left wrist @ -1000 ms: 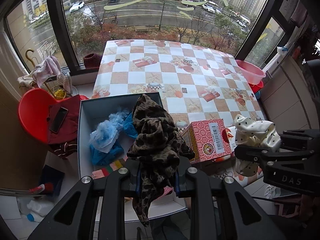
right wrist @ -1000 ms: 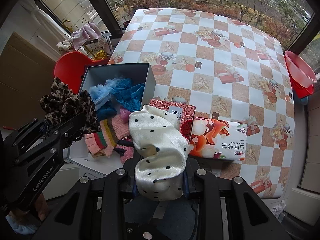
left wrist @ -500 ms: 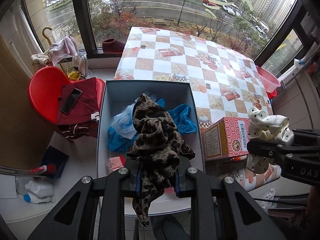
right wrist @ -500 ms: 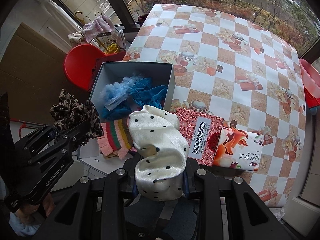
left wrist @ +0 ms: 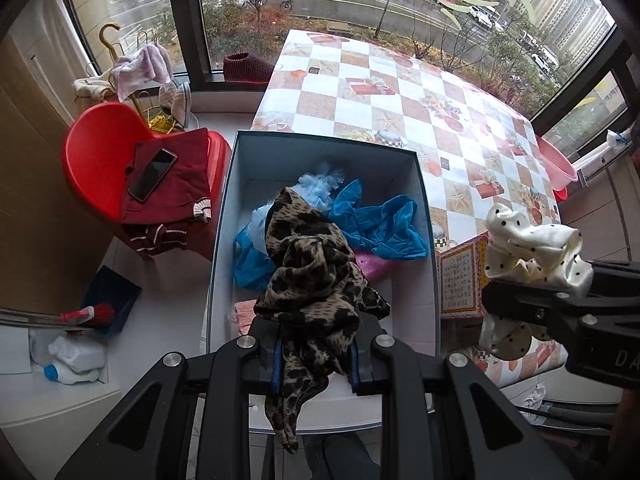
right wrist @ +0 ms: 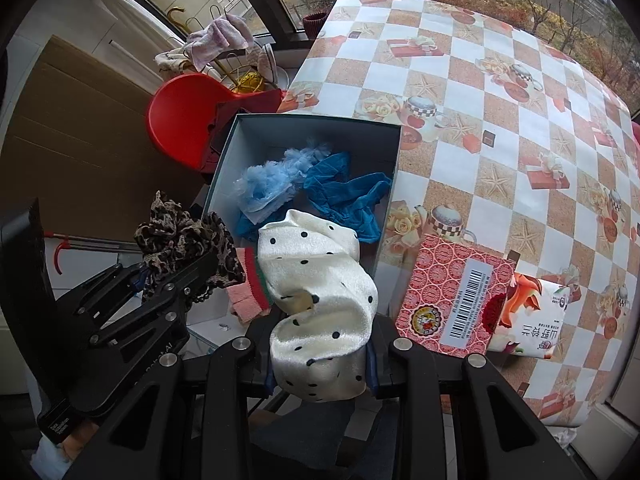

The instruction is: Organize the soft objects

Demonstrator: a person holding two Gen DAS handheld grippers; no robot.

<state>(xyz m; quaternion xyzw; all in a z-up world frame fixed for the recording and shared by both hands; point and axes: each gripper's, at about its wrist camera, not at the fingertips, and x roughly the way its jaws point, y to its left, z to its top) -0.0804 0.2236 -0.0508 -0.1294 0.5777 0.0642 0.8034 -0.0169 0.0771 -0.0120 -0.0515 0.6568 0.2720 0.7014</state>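
The left gripper (left wrist: 314, 364) has its jaws pinched on a leopard-print cloth (left wrist: 316, 280), which bunches above the jaws and hangs down below them, held over the near half of an open grey box (left wrist: 324, 148). The box stands at the near left corner of the bench (right wrist: 500, 128), which carries a checked cloth printed with gifts and starfish. Inside the box lie a pale blue feathery piece (right wrist: 272, 178) toward the far left, a darker blue cloth (right wrist: 348, 196) spread to its right, and a pink striped knit (right wrist: 250, 284) at the near end. The right gripper (right wrist: 320, 372) has its jaws pinched on a cream cloth with black dots (right wrist: 320, 288), folded in a loose curl and held above the near right rim of the box. Just right of the box, along the near edge of the bench, a red patterned carton (right wrist: 452, 292) with a barcode lies partly over a white packet with an orange picture (right wrist: 532, 316). Off the bench to the left, a red chair (left wrist: 100, 152) holds a dark red garment (left wrist: 180, 184) with a phone (left wrist: 152, 174) lying on it.
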